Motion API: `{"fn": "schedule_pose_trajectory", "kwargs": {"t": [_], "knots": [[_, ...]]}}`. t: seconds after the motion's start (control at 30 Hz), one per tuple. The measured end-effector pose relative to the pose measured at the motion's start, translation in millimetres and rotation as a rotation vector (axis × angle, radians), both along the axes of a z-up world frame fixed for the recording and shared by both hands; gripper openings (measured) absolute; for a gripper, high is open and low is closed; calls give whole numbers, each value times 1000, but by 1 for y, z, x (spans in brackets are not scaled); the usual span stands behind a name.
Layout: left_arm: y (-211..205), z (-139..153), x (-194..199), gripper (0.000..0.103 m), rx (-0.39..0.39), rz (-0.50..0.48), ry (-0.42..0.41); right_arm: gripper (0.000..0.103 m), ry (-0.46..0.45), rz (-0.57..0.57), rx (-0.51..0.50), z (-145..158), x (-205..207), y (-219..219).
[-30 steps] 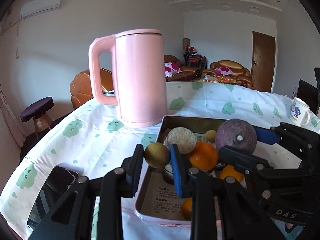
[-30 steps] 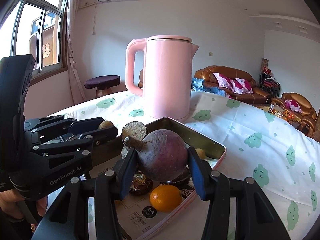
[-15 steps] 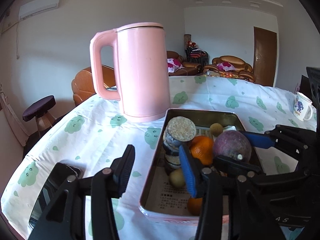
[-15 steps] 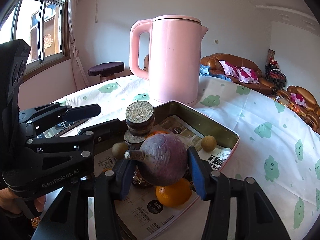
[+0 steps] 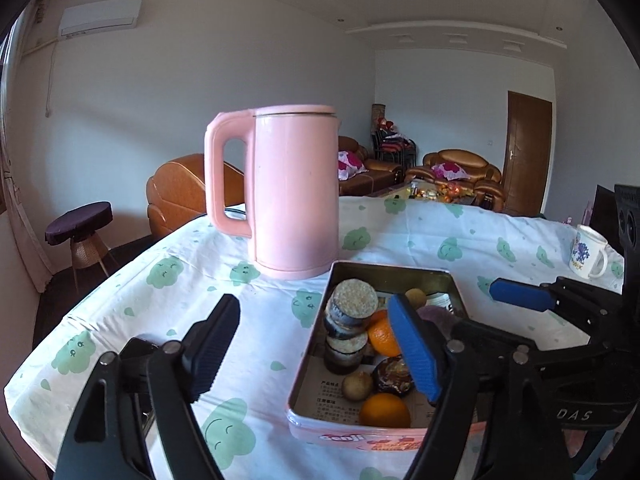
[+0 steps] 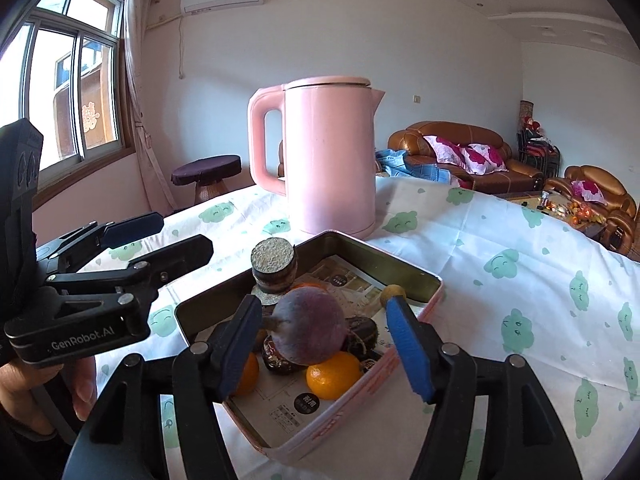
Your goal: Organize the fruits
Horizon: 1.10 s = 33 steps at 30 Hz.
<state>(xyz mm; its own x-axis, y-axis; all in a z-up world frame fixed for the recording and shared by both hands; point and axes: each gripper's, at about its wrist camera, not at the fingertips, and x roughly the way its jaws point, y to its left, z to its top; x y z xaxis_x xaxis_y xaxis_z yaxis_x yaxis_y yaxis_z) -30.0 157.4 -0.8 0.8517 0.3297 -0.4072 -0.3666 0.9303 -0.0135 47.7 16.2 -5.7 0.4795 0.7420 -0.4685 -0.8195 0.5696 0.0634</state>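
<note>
Gathering the fruit into one container seems to be the point of this layout: a pink-rimmed metal tin [image 6: 400, 268], lined with printed paper, sits on the bench [image 6: 520, 280] just in front of a pink kettle [image 6: 332, 156], and almost everything loose is already inside it. The right gripper [image 6: 324, 344] hangs over the tin's near end with its jaws opening; a purple round fruit [image 6: 310, 326] lies between them, resting on the pile below, and a clear gap shows at the blue pad on the right, so I judge it released, not gripped. It sits on top of dark wrapped pieces and beside two oranges [image 6: 334, 374], probably because the floor of the tin is already crowded there.

The left gripper [image 5: 316, 348] is also opening, with nothing between its jaws; its right jaw hangs over the tin's left side and its left jaw over bare cloth. A small brownish fruit [image 5: 358, 386] lies on the paper below, near another orange [image 5: 384, 410]. A stack of round brown discs [image 5: 350, 328] stands upright at the tin's left wall, and a small yellow fruit [image 6: 393, 293] rests alone towards the far end. Off to one side stands a white mug [image 5: 588, 252], well apart from the work.
</note>
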Motion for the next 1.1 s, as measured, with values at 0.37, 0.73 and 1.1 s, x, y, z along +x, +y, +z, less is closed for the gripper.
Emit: {"fn": "schedule_pose_trajectory", "kwargs": {"t": [0.37, 0.73, 1.1], "knots": [[-30, 13, -3, 90, 43, -49, -32, 72, -9, -110, 67, 16, 4, -46], [-43, 13, 0, 92, 69, -61, -24, 72, -51, -130, 72, 23, -4, -60], [-48, 12, 3, 94, 80, -65, -16, 73, -56, -137, 73, 23, -5, -64]]}}
